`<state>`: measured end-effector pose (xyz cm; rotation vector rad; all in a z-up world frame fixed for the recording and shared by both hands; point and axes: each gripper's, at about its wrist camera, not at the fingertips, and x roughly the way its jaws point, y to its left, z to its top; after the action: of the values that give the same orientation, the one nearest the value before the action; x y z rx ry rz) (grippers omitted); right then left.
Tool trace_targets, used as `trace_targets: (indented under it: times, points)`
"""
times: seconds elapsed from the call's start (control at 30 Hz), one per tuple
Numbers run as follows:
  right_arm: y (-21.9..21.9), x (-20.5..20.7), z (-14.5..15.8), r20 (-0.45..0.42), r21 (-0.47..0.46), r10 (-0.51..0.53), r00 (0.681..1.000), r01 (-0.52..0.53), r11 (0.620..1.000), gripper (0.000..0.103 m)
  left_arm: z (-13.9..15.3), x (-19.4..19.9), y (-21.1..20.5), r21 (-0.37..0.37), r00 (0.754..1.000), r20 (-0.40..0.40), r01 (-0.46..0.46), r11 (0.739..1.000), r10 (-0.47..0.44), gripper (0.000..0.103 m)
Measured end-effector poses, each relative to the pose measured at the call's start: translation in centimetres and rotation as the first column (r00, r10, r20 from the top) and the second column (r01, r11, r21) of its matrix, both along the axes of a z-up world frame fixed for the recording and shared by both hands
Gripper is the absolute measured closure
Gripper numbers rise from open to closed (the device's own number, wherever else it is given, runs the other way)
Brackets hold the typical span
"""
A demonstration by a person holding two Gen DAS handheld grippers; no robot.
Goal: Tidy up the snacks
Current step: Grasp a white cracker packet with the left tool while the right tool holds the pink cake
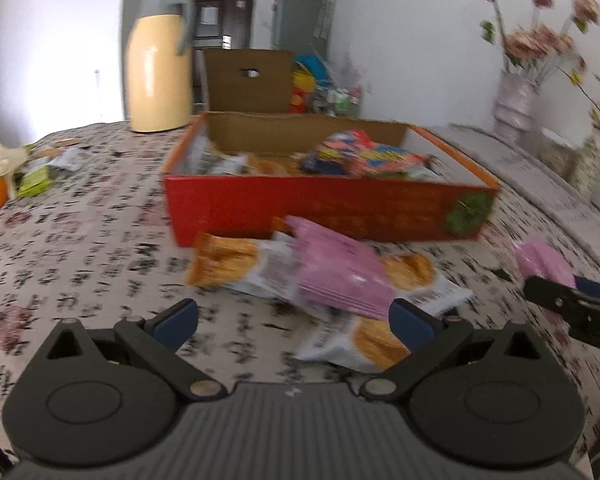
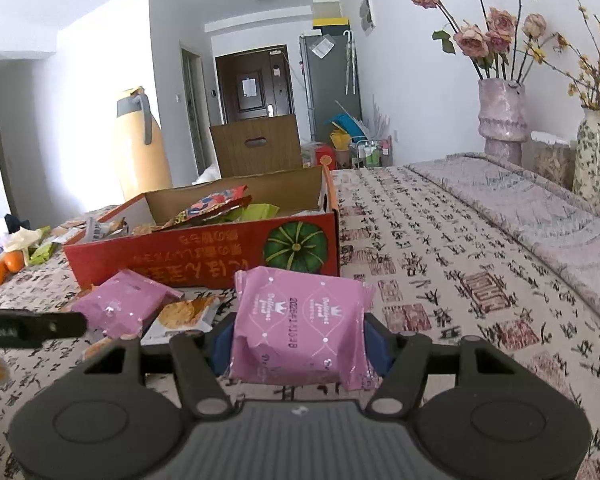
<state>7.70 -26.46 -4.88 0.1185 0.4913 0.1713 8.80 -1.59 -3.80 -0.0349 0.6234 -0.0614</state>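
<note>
Gripped across its middle by the right gripper (image 2: 299, 340), the light, crinkly pink snack packet (image 2: 304, 320) is yielding softly, while the left gripper (image 1: 294, 320) is gaping wide, empty.

Patterned tablecloth (image 2: 440, 248), red box (image 2: 204, 256), snack packets (image 1: 320, 276), possibly oranges (image 2: 4, 268)

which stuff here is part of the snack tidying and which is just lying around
Job: red box; pink packet held in right gripper; second pink packet; orange-and-white packets; left gripper, open.

Lying about: thermos; flower vase; oranges.
</note>
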Motion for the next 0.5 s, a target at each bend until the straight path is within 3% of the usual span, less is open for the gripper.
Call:
trace_targets:
  times: [0.27, 0.5]
  points:
    - [-1.3, -0.8, -0.6, -0.003, 0.039, -0.001, 1.000, 0.001, 0.999, 0.039, -1.0, 1.3, -3.7, 0.030, 0.993, -0.074, 0.098, 0.995, -0.096, 0.000]
    - [-2.0, -1.0, -1.3, -0.013, 0.061, 0.003, 1.000, -0.003, 0.998, 0.039, -2.3, 2.6, -4.7, 0.048, 0.989, -0.135, 0.066, 0.997, -0.059, 0.000]
